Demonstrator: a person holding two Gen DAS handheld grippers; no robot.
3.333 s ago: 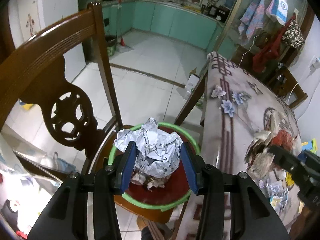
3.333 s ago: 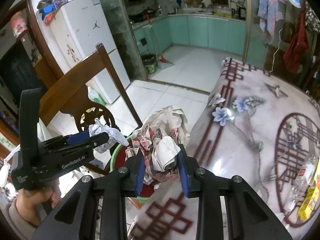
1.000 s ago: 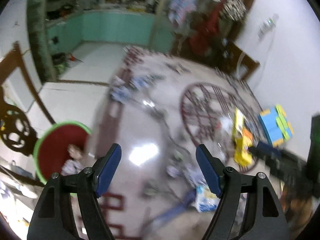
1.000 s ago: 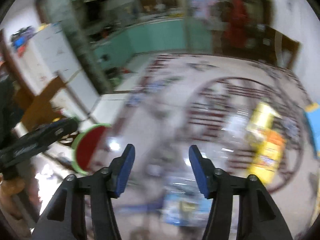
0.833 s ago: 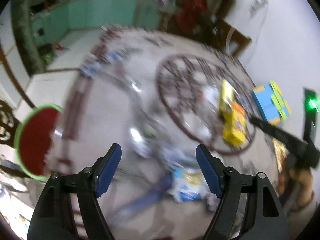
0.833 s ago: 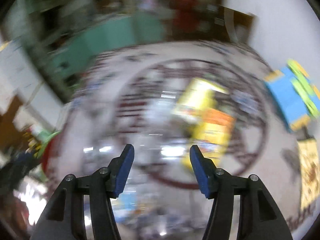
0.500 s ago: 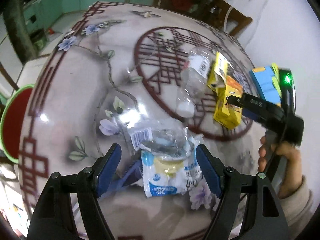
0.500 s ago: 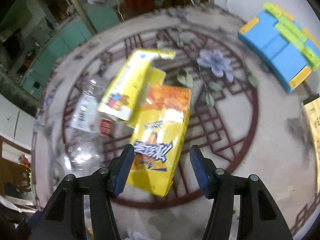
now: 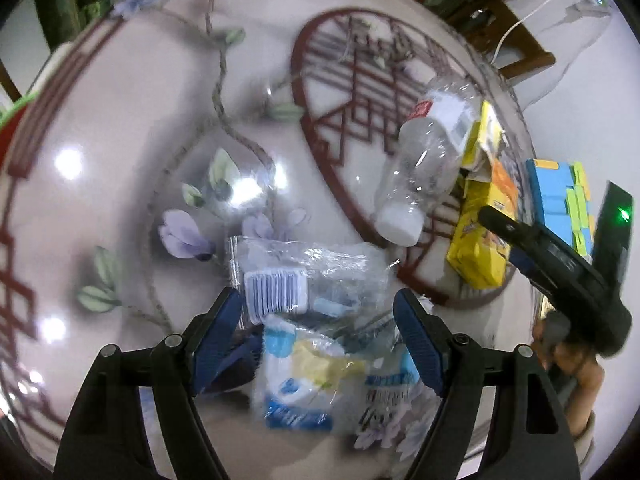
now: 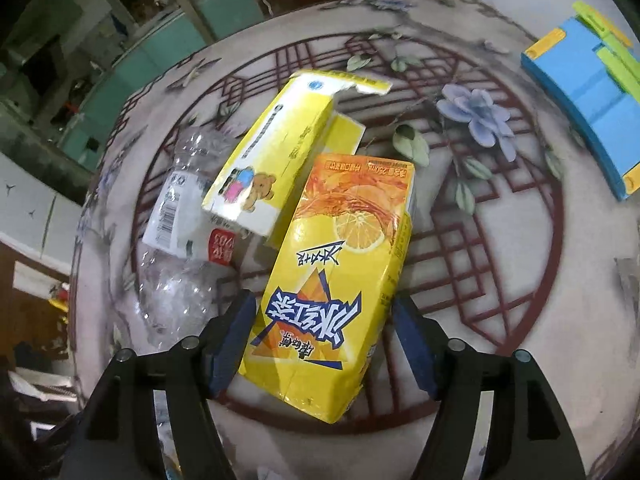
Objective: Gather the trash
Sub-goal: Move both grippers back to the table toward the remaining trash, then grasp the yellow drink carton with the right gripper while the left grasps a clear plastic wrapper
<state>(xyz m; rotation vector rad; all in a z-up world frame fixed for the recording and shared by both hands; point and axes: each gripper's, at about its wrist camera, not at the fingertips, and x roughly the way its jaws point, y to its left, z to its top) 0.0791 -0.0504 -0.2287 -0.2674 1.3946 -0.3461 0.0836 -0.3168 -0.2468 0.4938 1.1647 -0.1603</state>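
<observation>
Yellow tea carton (image 10: 332, 288) sits between the opening right gripper (image 10: 324, 334); left gripper (image 9: 318, 340) gapes over plastic wrappers (image 9: 312, 320)

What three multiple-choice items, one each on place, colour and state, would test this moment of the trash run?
1. What lies between the right tool's fingers?
A. clear bottle
B. orange-and-yellow drink carton
C. blue block

2. What colour is the bottle's cap?
A. white
B. red
C. green

3. How does the left tool stand?
A. shut on the bottle
B. open over the plastic wrappers
C. shut on a carton

Key: B, the drink carton sits between the opening jaws, untouched; A, the clear bottle ends in a white cap; B, its jaws straddle the plastic wrappers, pads clear.
</observation>
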